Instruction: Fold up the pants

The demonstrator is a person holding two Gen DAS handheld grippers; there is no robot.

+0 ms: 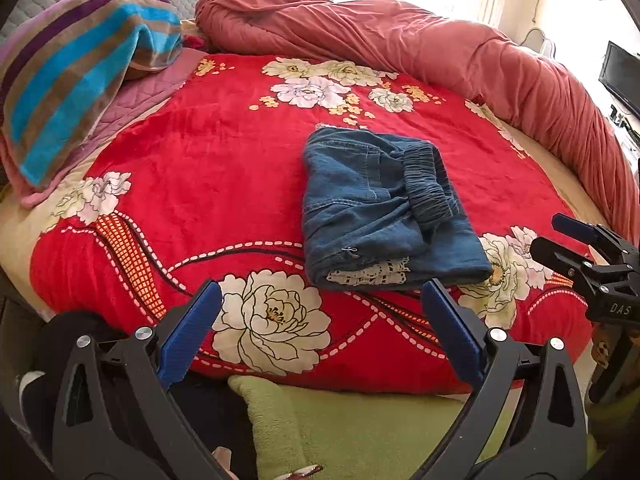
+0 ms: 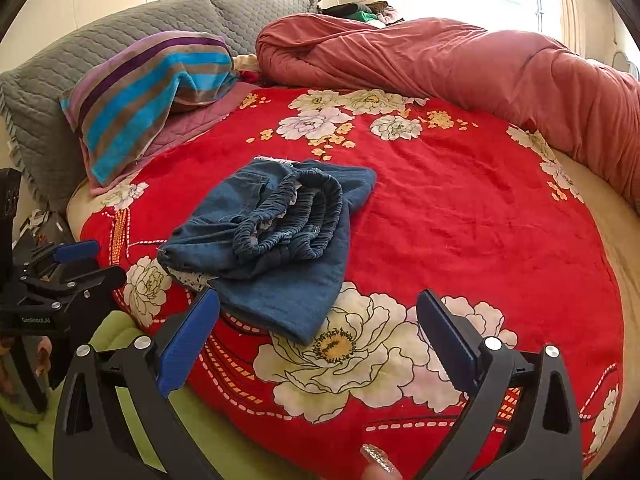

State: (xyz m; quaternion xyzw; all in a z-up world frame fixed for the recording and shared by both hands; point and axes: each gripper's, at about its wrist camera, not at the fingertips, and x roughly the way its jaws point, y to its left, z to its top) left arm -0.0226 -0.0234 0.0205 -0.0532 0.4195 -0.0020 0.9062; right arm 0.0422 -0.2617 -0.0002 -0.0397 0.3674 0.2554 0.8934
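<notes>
A pair of blue denim pants (image 1: 384,208) lies folded into a compact bundle on the red floral blanket (image 1: 200,184), elastic waistband on top and a white lace hem showing at the near edge. My left gripper (image 1: 322,300) is open just short of that near edge and holds nothing. In the right wrist view the pants (image 2: 280,240) lie left of centre. My right gripper (image 2: 318,304) is open too, hovering empty over the bundle's near corner. Each gripper shows in the other's view: the right gripper (image 1: 556,238) at the right edge, the left gripper (image 2: 96,262) at the left edge.
A striped towel (image 2: 148,104) rests on grey pillows (image 2: 60,92) at the back left. A rolled pink duvet (image 2: 460,60) curves along the back and right of the bed. A green blanket (image 1: 352,432) lies below the near edge. A fingertip with a glittery nail (image 2: 376,460) shows at the bottom.
</notes>
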